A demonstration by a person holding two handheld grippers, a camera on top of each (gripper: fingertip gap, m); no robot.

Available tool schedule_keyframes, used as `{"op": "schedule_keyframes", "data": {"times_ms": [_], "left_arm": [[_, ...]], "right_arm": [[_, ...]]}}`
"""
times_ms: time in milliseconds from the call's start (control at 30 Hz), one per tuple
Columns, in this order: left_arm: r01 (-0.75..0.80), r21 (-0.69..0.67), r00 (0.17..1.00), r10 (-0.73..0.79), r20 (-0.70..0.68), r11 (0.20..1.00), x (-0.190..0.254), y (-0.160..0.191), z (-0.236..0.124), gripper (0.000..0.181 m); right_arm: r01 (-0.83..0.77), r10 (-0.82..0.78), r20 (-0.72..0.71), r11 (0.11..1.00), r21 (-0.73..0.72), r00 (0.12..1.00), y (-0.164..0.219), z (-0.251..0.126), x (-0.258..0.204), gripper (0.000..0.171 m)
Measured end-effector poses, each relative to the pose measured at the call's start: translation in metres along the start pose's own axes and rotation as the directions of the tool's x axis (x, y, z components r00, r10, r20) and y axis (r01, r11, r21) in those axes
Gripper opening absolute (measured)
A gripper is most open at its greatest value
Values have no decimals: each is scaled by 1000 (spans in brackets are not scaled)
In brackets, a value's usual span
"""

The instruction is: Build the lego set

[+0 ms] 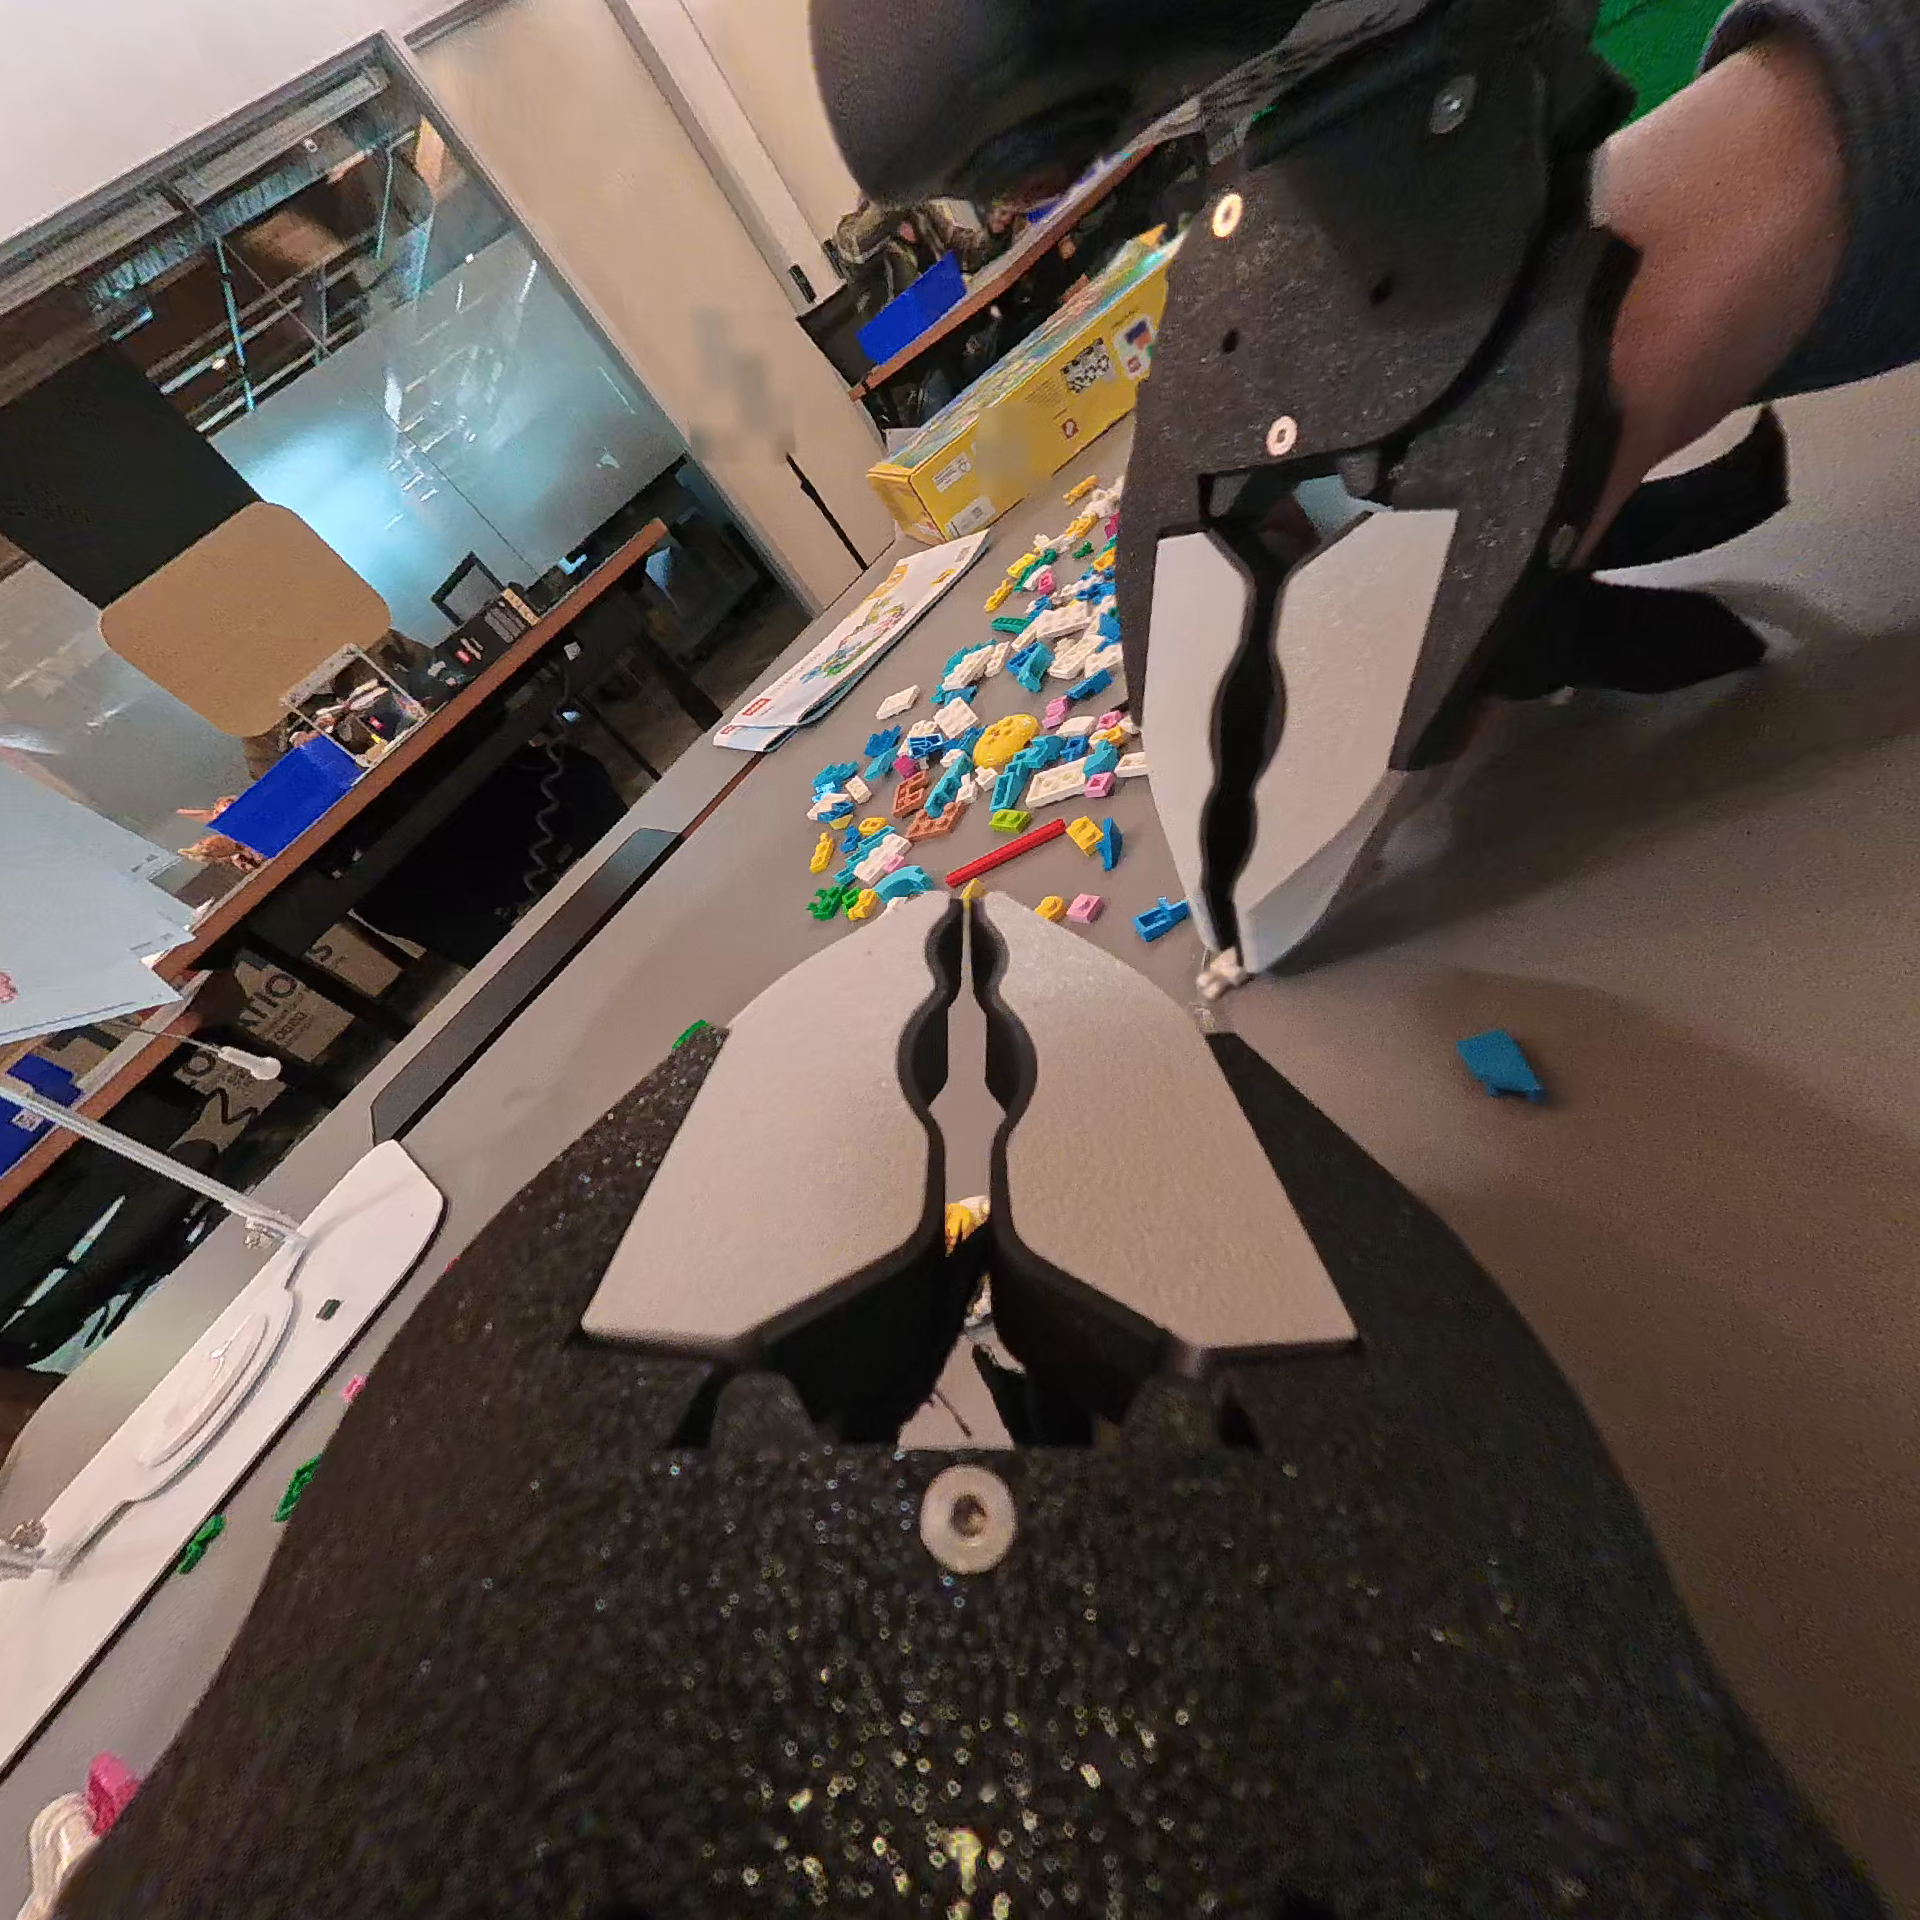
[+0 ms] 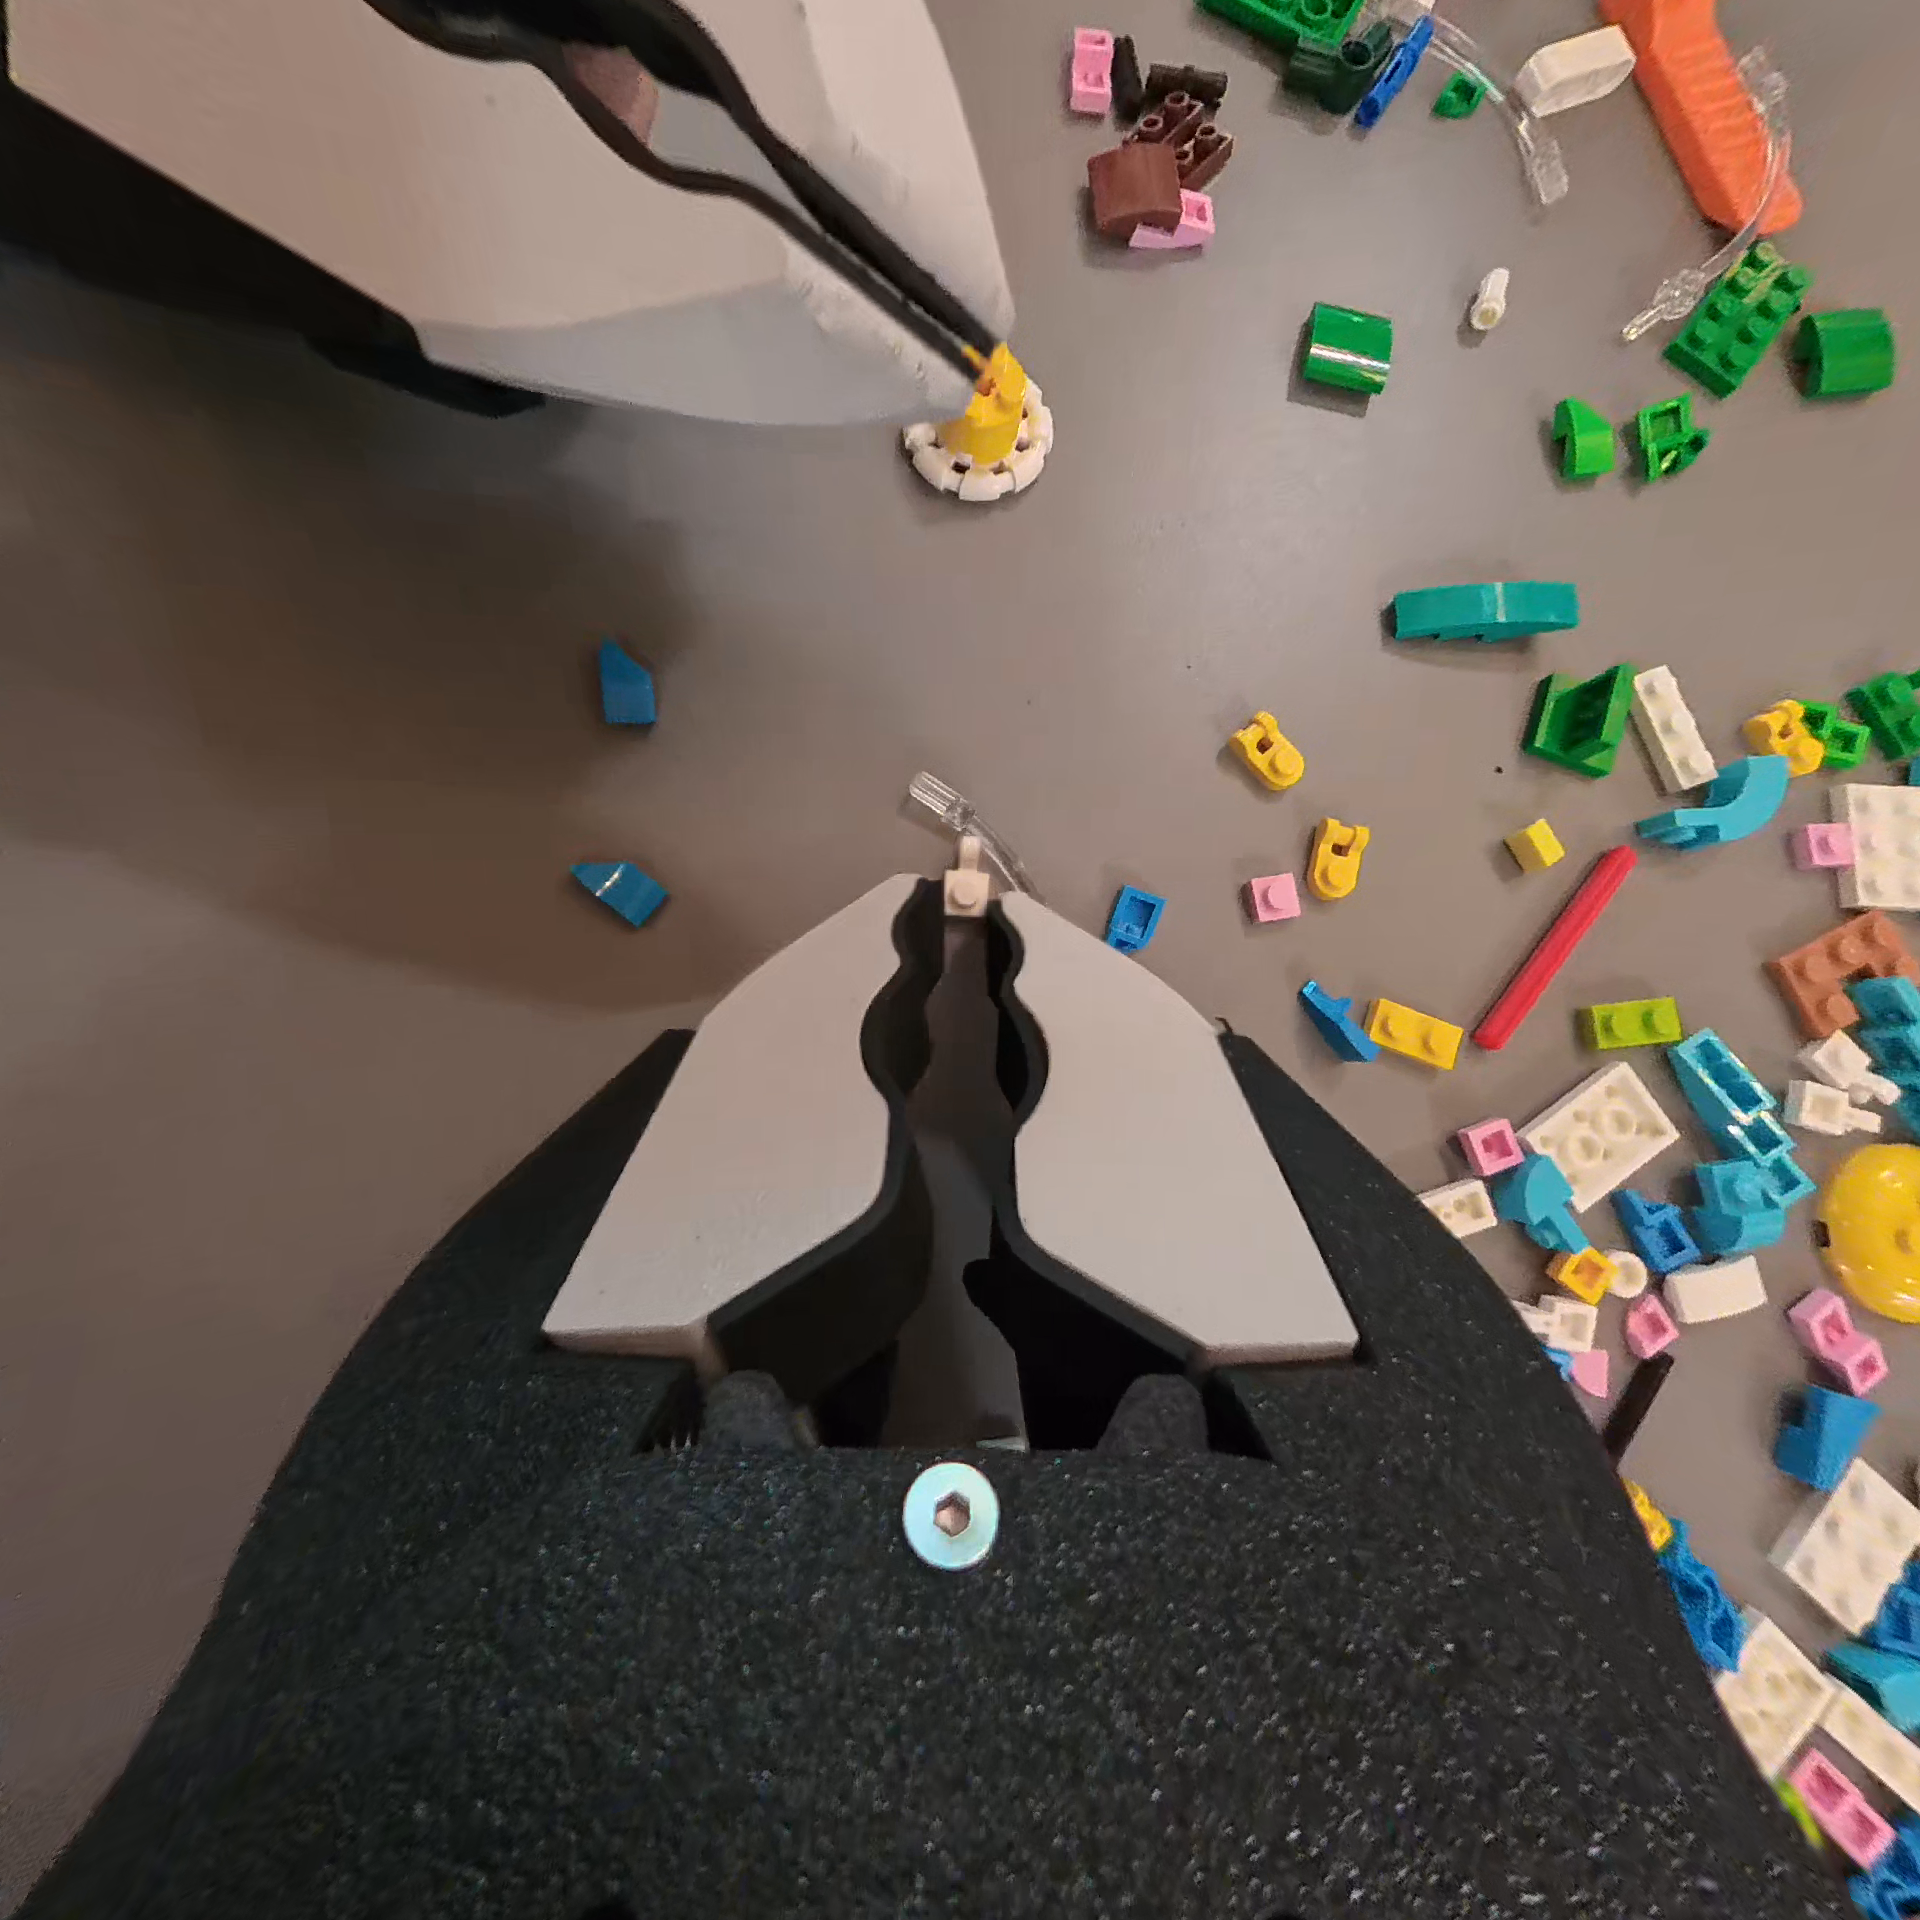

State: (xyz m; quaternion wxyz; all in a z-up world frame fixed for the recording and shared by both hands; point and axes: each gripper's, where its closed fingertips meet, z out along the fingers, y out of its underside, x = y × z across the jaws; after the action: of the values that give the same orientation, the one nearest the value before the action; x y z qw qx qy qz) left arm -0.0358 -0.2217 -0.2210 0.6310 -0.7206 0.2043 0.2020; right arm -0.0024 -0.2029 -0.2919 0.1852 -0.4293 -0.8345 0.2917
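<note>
My left gripper (image 1: 966, 909) is shut on a small yellow piece (image 2: 990, 407). The piece stands on a white round toothed piece (image 2: 977, 457) on the grey table (image 2: 312, 623). This gripper also shows at the upper left of the right wrist view (image 2: 982, 358). My right gripper (image 2: 964, 883) is shut on a tiny off-white piece (image 2: 963, 889) with a clear curved tube (image 2: 951, 805) sticking out past the tips. In the left wrist view the right gripper (image 1: 1224, 951) points down with its tips near the table, just right of my left gripper.
A spread of loose coloured bricks (image 2: 1662, 1091) lies to the right, with a red rod (image 2: 1553, 945). Two blue slope pieces (image 2: 627, 683) (image 2: 621, 891) lie to the left. A yellow box (image 1: 1029, 416) and a booklet (image 1: 852, 644) sit beyond the pile. The table edge (image 1: 540, 966) runs along the left. The gap from one gripper's tips to the other's is roughly 8 cm. My right tips are roughly 10 cm from the red rod (image 2: 1553, 945).
</note>
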Motion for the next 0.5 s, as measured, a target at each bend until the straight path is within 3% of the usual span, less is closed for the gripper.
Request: {"op": "schedule_keyframes", "data": {"times_ms": [167, 267, 367, 500], "left_arm": [[-70, 11, 995, 71, -75, 997, 14, 0, 0, 11], [-152, 30, 980, 155, -126, 988, 28, -2, 0, 22], [-249, 45, 961, 252, -113, 968, 34, -6, 0, 34], [-353, 38, 930, 355, -92, 935, 38, -5, 1, 32]], "right_arm": [[44, -44, 8, 999, 11, 999, 0, -5, -3, 6], [19, -25, 89, 997, 76, 996, -7, -12, -14, 6], [-15, -4, 158, 992, 123, 987, -16, -21, -23, 6], [-26, -1, 190, 990, 139, 982, -23, -29, -27, 6]]}}
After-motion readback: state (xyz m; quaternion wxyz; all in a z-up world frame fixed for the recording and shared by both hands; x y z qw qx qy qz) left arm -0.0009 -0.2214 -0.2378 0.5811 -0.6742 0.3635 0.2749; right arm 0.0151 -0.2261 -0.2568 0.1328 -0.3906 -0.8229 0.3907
